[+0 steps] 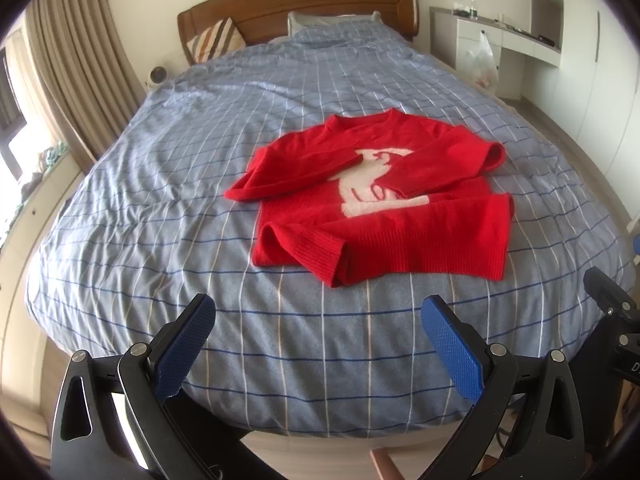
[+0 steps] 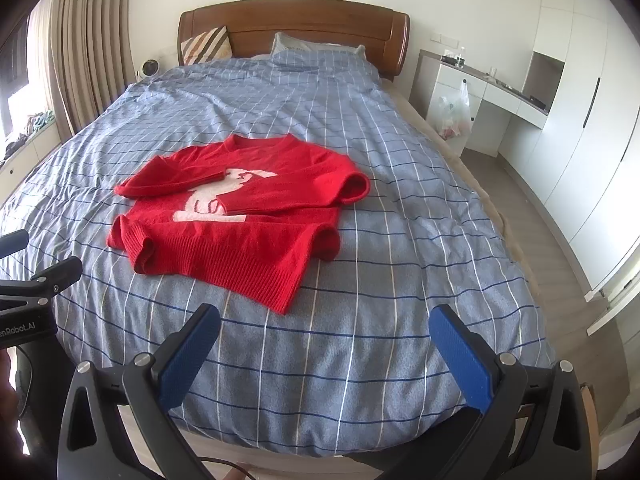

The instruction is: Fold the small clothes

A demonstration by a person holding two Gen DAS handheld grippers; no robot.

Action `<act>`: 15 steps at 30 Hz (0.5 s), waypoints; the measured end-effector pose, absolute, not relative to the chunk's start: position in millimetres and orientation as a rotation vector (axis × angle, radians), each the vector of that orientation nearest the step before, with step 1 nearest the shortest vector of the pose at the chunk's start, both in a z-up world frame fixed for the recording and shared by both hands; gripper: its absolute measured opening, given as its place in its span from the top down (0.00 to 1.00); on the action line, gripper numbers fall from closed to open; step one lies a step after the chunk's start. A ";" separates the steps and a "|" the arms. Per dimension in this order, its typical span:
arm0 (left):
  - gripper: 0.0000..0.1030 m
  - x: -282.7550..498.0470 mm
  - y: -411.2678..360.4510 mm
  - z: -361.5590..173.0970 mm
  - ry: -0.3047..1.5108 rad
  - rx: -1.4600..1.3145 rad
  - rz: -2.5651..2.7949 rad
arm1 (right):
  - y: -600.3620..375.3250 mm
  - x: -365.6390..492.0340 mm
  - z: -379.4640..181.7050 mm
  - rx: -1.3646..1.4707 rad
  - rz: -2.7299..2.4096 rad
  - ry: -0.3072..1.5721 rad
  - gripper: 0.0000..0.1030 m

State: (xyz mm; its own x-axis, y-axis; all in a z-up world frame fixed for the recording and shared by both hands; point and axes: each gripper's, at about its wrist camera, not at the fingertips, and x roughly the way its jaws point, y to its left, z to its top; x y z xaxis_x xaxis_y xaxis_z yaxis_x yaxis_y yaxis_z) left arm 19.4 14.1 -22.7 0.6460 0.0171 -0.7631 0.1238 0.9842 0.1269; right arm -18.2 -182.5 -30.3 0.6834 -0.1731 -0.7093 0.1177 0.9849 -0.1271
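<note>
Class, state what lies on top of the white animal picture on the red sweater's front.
Both sleeves of the sweater are folded across the white picture, covering its two sides. Its middle and base show; the covered parts cannot be seen.

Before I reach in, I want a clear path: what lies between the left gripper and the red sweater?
Only bare checked duvet between the left gripper and the red sweater, seen in the left wrist view.

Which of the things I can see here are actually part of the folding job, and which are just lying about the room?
Part of the job:
red sweater, sleeves already folded across its front
left gripper, open
right gripper, open
bed, the work surface

Just lying about:
striped cushion
pillow
plastic bag hanging on the desk
curtain
</note>
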 end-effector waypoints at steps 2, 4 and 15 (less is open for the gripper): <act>0.00 18.9 14.5 -23.5 0.871 0.175 -0.061 | -182.0 -18.2 -30.9 -0.075 -0.164 0.806 0.00; 0.00 18.5 14.6 -24.5 0.874 0.177 -0.061 | -181.7 -18.1 -31.7 -0.078 -0.165 0.809 0.00; 0.00 17.2 17.4 -29.6 0.876 0.184 -0.048 | -180.7 -17.8 -35.0 -0.083 -0.167 0.819 0.00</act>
